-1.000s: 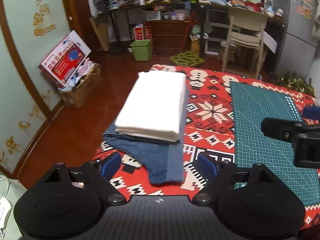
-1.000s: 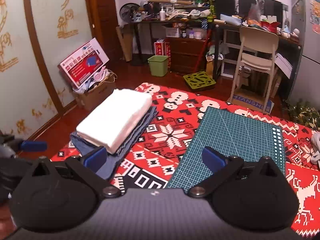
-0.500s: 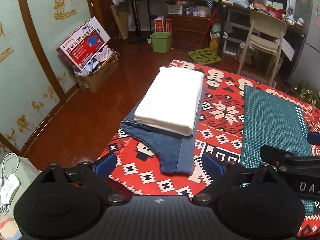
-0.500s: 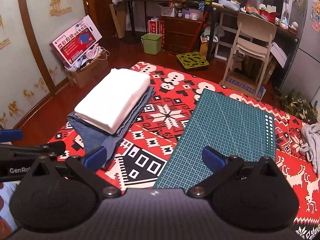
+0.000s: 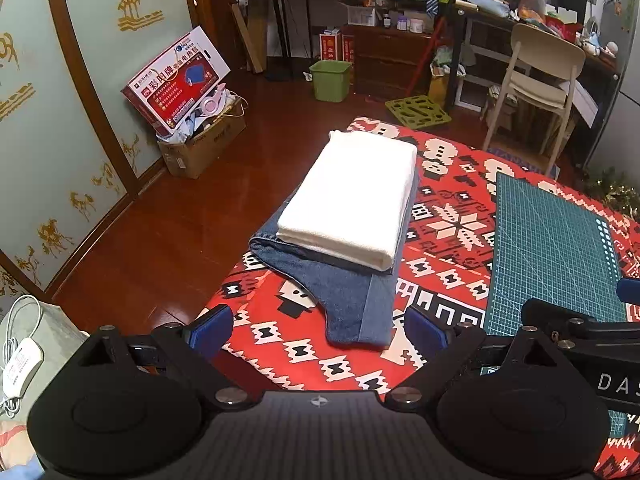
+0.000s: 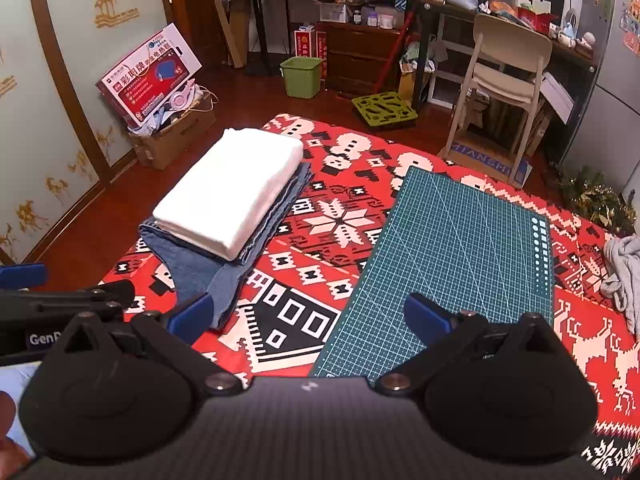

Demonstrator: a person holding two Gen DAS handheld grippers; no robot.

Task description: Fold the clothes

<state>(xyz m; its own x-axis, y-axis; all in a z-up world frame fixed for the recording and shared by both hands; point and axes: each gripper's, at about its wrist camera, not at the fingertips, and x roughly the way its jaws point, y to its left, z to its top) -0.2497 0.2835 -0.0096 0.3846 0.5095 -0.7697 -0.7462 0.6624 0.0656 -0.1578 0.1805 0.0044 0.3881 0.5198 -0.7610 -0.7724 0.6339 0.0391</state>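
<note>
Left wrist view: the left gripper (image 5: 318, 328) hovers with jaws spread and empty, above the near end of folded blue jeans (image 5: 352, 300) on the red patterned tabletop (image 5: 448, 208), a folded white cloth (image 5: 352, 204) stacked on them. The right gripper (image 6: 308, 316) also has its jaws spread and empty, beside a green cutting mat (image 6: 460, 248).

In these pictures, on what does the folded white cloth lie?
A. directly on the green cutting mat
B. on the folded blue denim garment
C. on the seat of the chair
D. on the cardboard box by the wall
B: the white cloth lies on the blue denim garment, whose edges show around it, beside the green cutting mat.
</note>
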